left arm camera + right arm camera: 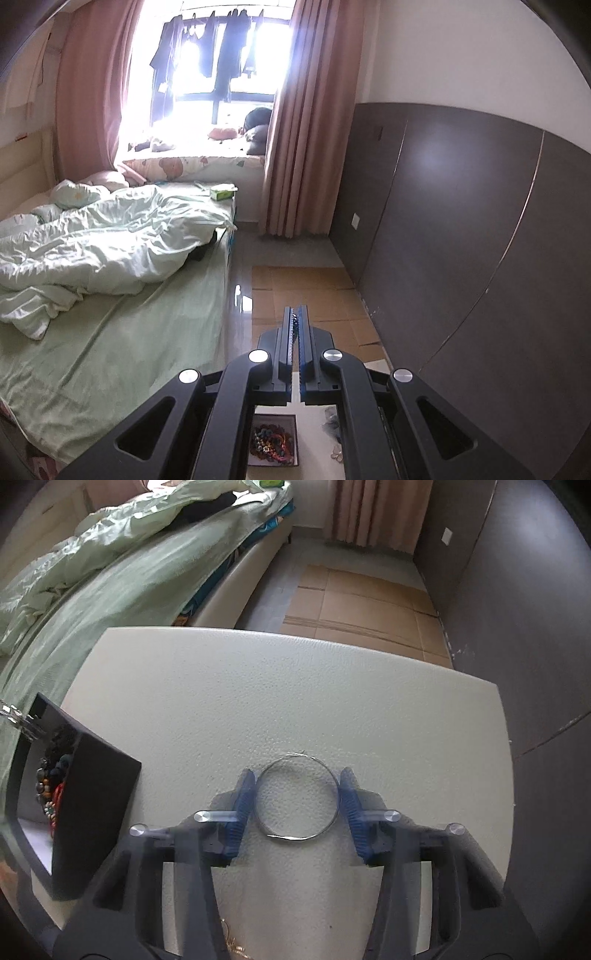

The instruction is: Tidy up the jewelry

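My left gripper (295,314) is held up high over the black box (96,786), tipped a little down. Its jaws are pinched tight on a string of dark beads (294,325). My right gripper (297,775) points steeply down at the white table (295,686), to the right of the box. Its jaws stand wide apart, with a silver hoop (291,837) lying flat between them, not squeezed. More bright beads (51,786) sit inside the box.
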The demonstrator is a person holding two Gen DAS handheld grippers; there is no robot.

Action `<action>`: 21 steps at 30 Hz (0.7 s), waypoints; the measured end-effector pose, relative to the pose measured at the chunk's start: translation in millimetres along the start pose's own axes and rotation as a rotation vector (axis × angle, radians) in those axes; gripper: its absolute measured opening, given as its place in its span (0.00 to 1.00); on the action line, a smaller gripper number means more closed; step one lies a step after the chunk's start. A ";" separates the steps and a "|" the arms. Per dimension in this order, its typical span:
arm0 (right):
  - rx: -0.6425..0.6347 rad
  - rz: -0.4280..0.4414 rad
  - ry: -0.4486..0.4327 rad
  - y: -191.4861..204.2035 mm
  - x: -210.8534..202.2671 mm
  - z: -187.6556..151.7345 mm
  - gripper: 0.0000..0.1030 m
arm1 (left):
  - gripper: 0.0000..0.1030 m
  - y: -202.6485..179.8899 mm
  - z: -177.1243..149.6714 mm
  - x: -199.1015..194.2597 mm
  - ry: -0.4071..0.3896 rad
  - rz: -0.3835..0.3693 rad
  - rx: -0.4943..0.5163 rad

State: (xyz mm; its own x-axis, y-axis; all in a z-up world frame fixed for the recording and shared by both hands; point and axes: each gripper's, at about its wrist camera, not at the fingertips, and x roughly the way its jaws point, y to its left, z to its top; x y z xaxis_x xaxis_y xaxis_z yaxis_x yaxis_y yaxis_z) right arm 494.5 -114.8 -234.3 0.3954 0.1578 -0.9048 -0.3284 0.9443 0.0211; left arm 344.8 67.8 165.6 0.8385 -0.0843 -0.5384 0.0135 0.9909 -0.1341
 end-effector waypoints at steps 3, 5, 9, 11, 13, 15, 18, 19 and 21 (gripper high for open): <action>0.033 0.026 -0.031 -2.9 -11.7 1.1 0.02 | 0.00 7.4 -10.3 8.8 0.019 0.011 -0.012; 0.041 0.037 -0.049 -4.1 -17.9 3.1 0.02 | 0.00 12.4 -16.4 15.5 0.035 0.014 -0.022; 0.075 0.038 -0.045 -14.7 -15.6 4.0 0.02 | 0.00 17.7 -33.4 29.1 0.071 0.014 -0.029; 0.092 0.044 -0.042 -19.3 -13.4 3.7 0.02 | 0.00 21.4 -41.7 36.4 0.088 0.012 -0.039; 0.116 0.043 -0.024 -25.5 -9.1 1.5 0.02 | 0.00 27.1 -50.1 43.8 0.107 0.007 -0.054; 0.129 0.049 -0.037 -29.7 -10.3 7.3 0.03 | 0.00 32.4 -56.2 51.9 0.126 -0.005 -0.069; 0.155 0.080 -0.090 -34.7 -14.5 20.4 0.36 | 0.00 36.9 -66.5 69.0 0.161 -0.019 -0.085; 0.156 0.072 -0.099 -35.4 -14.0 23.7 0.46 | 0.00 37.4 -68.3 73.5 0.168 -0.018 -0.083; 0.123 0.065 -0.093 -30.2 -6.9 34.7 0.46 | 0.01 40.3 -76.0 87.4 0.196 -0.026 -0.090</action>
State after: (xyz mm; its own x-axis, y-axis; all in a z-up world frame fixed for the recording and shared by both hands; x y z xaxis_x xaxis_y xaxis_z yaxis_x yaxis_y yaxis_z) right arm 531.5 -134.4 -213.9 0.4566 0.2403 -0.8566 -0.2510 0.9585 0.1351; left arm 377.3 92.4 49.9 0.7164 -0.1370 -0.6841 -0.0226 0.9754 -0.2191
